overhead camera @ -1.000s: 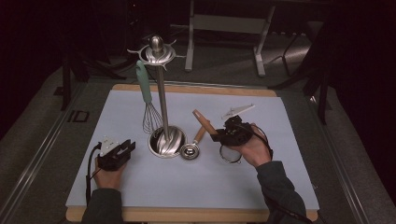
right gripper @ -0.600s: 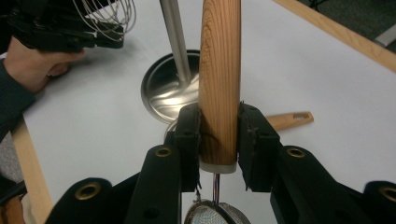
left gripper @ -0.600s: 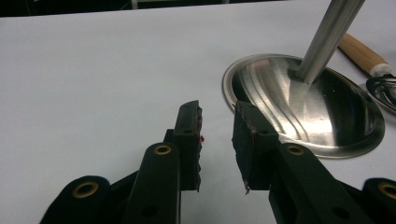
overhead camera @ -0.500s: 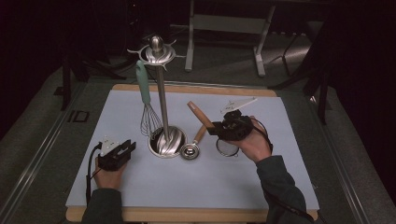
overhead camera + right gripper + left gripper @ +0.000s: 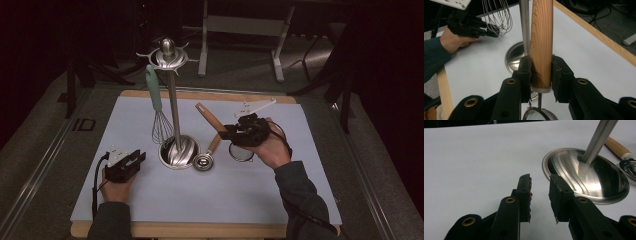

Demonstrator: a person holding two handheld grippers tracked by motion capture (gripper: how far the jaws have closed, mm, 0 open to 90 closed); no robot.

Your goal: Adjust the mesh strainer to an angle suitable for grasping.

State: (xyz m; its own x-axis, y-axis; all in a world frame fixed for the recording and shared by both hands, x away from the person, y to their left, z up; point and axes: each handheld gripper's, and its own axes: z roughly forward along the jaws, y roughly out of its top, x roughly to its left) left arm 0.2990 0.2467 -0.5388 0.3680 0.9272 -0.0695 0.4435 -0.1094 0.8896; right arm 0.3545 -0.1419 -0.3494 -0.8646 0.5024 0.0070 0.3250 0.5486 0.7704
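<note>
Raised since the earlier frame, right claw [image 5: 541,75] clamps the strainer's wooden handle [image 5: 541,37], long axis pointing up toward the stand's hooks [image 5: 169,56] beyond.

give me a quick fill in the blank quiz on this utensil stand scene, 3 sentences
1. The right gripper is shut on the ____ handle of the strainer.
2. The utensil hanging from the stand is a ____.
3. The left gripper holds nothing; its jaws are ____.

Missing words: wooden; whisk; open
</note>
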